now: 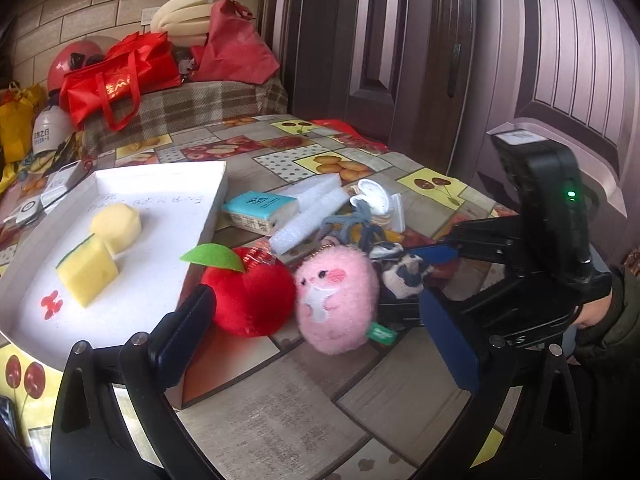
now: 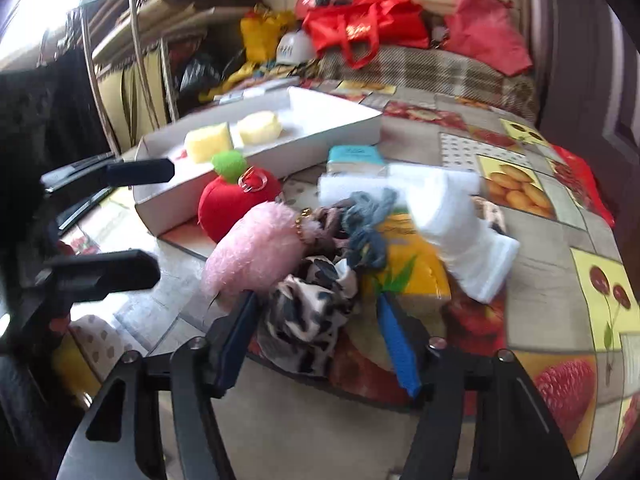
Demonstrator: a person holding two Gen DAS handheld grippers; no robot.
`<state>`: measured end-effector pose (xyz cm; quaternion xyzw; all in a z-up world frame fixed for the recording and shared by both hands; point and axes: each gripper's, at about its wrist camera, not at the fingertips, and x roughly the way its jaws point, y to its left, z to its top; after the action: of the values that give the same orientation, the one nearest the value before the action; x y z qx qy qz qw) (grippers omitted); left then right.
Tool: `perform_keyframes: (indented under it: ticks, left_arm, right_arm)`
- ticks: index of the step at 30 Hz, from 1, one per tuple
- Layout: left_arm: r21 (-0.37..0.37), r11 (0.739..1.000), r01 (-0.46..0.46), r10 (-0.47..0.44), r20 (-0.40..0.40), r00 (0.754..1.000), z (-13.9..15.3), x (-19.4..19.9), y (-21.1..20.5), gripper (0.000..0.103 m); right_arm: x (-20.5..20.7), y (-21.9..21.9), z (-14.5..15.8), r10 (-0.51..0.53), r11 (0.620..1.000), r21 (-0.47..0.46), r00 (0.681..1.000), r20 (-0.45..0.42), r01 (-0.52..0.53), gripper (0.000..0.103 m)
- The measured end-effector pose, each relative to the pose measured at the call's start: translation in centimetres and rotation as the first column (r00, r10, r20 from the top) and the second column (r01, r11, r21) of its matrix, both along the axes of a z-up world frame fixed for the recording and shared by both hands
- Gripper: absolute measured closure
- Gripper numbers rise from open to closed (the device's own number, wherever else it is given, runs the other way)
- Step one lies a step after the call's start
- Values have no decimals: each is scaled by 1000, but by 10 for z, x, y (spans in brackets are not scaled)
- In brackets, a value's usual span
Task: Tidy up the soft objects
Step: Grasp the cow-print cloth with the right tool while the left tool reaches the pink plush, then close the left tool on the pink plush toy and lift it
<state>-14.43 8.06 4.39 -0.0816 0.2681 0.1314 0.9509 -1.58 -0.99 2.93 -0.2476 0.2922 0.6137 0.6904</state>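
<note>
A: Fleecy black-and-white cloth, the scrunchie [image 2: 308, 320], is lying in the pile at the near edge of the desk [image 2: 540, 288], and the right tongs [image 2: 320, 320] are standing open around it, one blue finger on each side, not closing on it from what I'm seeing

B: What's risking trouble?

A: It's touching the fuzzy pink plush [image 1: 336, 296] and the grey-blue yarn knot [image 2: 368, 220], so I'm guessing a pinch is likely dragging a neighbour along, or the loose folds are slipping out

B: And the left tongs [image 1: 320, 320]?

A: Gaping wide, holding nothing, framing the pink plush and the smooth red felt apple [image 1: 252, 296]. Two spongy yellow blocks [image 1: 88, 272] are sitting in the white cardboard tray [image 1: 200, 208] just beside the apple
</note>
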Motion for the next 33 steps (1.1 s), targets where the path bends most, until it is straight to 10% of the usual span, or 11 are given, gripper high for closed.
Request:
perform_keyframes:
  ticks: [12, 16, 33]
  left_arm:
    - [-24, 996, 91, -93, -105, 990, -11, 36, -8, 9]
    - [-36, 995, 92, -97, -159, 983, -18, 57, -5, 35]
    - [-21, 999, 44, -47, -162, 986, -18, 73, 5, 36]
  right_arm:
    - [86, -16, 3, -248, 969, -15, 966, -70, 247, 71]
    - [75, -33, 12, -181, 982, 38, 977, -117, 186, 71]
    - [61, -17, -2, -157, 988, -18, 980, -122, 156, 64]
